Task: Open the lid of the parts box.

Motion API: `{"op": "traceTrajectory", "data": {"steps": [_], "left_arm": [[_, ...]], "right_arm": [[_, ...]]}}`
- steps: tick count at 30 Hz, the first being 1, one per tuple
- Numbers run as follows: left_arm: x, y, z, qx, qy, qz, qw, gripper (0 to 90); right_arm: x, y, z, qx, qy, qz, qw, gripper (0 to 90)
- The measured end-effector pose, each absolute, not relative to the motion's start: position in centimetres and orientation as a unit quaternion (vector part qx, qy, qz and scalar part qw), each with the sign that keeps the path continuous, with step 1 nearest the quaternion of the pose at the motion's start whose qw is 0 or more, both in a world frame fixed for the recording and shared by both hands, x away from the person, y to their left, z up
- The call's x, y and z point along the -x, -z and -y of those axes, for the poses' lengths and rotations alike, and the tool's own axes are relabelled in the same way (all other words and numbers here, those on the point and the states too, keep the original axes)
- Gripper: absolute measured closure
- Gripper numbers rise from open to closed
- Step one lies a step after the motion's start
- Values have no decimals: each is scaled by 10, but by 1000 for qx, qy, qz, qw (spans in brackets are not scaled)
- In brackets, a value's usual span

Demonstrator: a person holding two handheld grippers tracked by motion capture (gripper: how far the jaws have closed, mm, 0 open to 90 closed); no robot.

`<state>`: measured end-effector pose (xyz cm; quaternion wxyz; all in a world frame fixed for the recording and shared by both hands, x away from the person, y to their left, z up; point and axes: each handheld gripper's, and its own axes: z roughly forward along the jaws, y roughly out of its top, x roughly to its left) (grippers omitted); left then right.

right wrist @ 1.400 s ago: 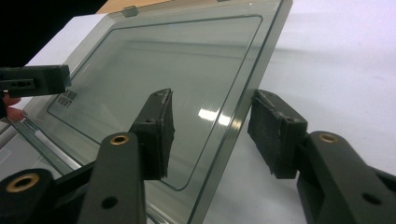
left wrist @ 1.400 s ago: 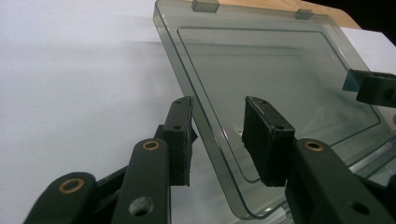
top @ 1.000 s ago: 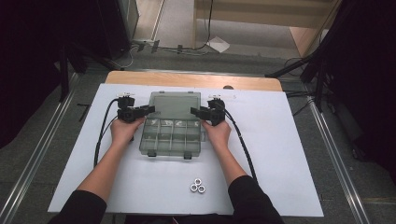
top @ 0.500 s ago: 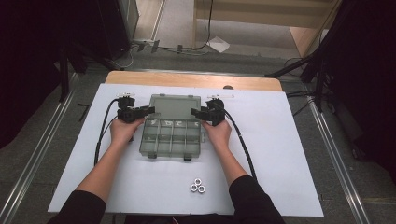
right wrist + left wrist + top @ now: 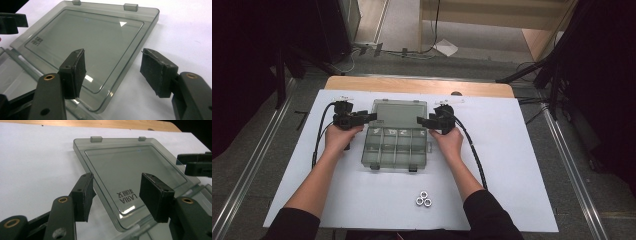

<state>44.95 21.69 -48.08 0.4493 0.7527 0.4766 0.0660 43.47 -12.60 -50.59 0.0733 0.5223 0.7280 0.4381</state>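
both claws have just been opening: the left claw [image 5: 371,117] and right claw [image 5: 421,120] are held agape, pads clear, at either side edge of the box's lid [image 5: 399,113], which is laid flat open behind its compartment tray [image 5: 395,148] on the table [image 5: 512,165].

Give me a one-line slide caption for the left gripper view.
Left gripper, fingers just opened, straddles a side edge of the organizer box's open smoky lid lying flat on the white sheet.

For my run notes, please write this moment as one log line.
box: open, lid flat on table | left tool: just opened, astride lid edge | right tool: just opened, astride lid edge | nuts: loose, near
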Motion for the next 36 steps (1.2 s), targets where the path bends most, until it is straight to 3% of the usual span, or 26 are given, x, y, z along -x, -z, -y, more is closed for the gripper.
{"op": "traceTrajectory", "data": {"steps": [5,22,24,36], "left_arm": [[-445,474,-219,-762,-41,-474,439,446],[-422,457,-200,-822,-35,-401,403,444],[-420,456,-199,-825,-30,-397,401,345],[-402,452,-196,-841,-19,-367,397,345]], "right_arm": [[-430,497,130,-510,-439,-737,65,358],[-407,480,139,-460,-426,-778,27,302],[-403,479,139,-454,-429,-780,28,297],[-381,470,141,-415,-443,-794,28,267]]}}
